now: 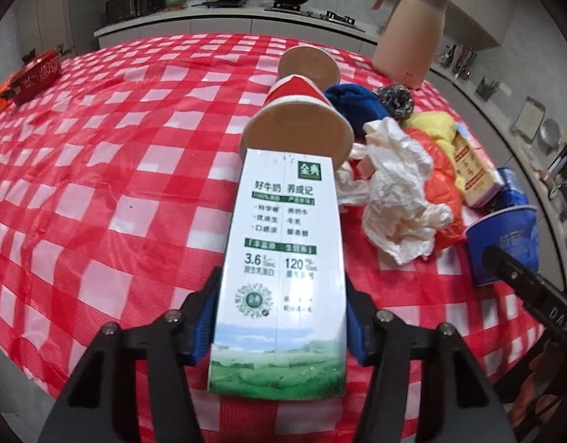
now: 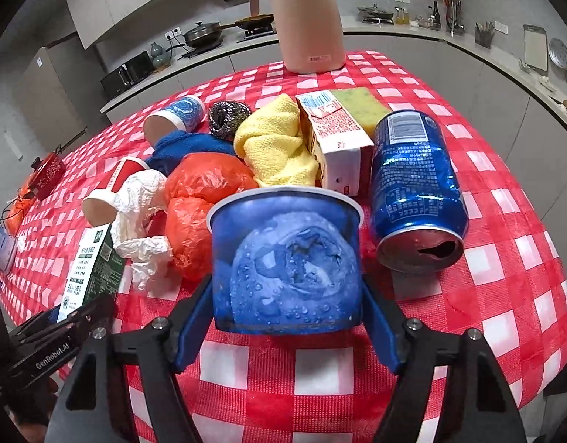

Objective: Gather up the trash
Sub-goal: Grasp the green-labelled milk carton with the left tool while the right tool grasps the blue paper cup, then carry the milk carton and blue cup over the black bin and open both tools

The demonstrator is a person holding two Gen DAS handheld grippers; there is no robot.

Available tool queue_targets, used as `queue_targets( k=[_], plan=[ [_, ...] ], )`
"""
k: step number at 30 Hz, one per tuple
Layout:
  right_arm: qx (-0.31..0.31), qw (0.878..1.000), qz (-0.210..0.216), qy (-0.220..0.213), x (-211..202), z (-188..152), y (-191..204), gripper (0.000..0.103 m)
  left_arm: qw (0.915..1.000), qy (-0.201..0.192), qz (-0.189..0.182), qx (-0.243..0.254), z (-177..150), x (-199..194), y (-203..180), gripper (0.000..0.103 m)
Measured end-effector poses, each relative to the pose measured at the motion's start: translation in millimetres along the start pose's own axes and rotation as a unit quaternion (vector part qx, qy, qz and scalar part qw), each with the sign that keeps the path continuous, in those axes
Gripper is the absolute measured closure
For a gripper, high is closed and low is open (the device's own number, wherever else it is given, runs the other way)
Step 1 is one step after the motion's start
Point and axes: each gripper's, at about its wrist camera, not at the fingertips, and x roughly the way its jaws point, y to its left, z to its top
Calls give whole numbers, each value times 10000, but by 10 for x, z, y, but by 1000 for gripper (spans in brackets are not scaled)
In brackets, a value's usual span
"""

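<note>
Left gripper (image 1: pixel 279 317) is clamped on a white-and-green milk carton (image 1: pixel 283 258); both blue pads press its long sides, and the carton points away across the red-and-white checked tablecloth (image 1: pixel 98 184). Whether the carton rests on the cloth or is lifted cannot be told.

Right gripper (image 2: pixel 287 317) is closed around a blue paper cup (image 2: pixel 287 258), one pad on each side of its wall, the rim on the far side.

Just beyond the carton's far end lies a red paper cup (image 1: pixel 298 118) on its side, with a second paper cup (image 1: pixel 308 64) farther off.

The trash pile sits between the two tools. A crumpled white tissue (image 2: pixel 143 221) touches an orange plastic bag (image 2: pixel 202 206). Behind those are a blue cloth (image 2: pixel 187 147), a yellow cloth (image 2: pixel 276 144) and a steel scourer (image 2: pixel 228 118).

A red-and-white drink carton (image 2: pixel 335 140) lies right of the yellow cloth, and a green sponge (image 2: pixel 361 105) is at its far end.

A dented blue can (image 2: pixel 416 192) lies on its side just right of the held cup, opening toward the near edge. A pink thermos jug (image 2: pixel 305 22) stands upright at the far side of the table.
</note>
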Motion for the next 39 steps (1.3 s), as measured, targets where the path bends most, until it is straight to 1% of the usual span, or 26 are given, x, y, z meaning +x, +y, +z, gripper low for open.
queue_targets(
  k=[2, 6, 8, 13, 15, 20, 27, 30, 35, 39],
  plan=[
    [-57, 10000, 20, -53, -38, -14, 13, 27, 10000, -50, -31, -25, 0, -47, 17, 45],
    [-75, 9998, 73, -143, -143, -29, -11, 27, 9995, -302, -76, -51, -40, -214, 0, 45],
    [-54, 9998, 107, -178, -199, -29, -37, 27, 9990, -438, -109, 7, -35, -318, -70, 45],
    [51, 9993, 148, -336, -406, -32, -156, 27, 9974, -628, -301, 193, -24, -459, -327, 46],
    [129, 9991, 136, -393, -485, -35, -222, 27, 9963, -659, -451, 303, -13, -498, -445, 46],
    [449, 9975, -37, -552, -719, -54, -533, 27, 9930, -668, -783, 580, 6, -506, -779, 46],
    [896, 9919, -416, -805, -1027, -137, -1178, 27, 9852, -642, -1198, 1044, -33, -467, -1432, 46],
    [1080, 9884, -575, -902, -1154, -179, -1554, 27, 9811, -606, -1362, 1237, -59, -434, -1817, 46],
    [1340, 9821, -809, -1045, -1375, -218, -2440, 27, 9752, -570, -1544, 1480, -153, -361, -2544, 46],
    [1464, 9787, -1026, -1010, -1501, -239, -3197, 27, 9703, -448, -1747, 1610, -235, -258, -3290, 46]
  ],
)
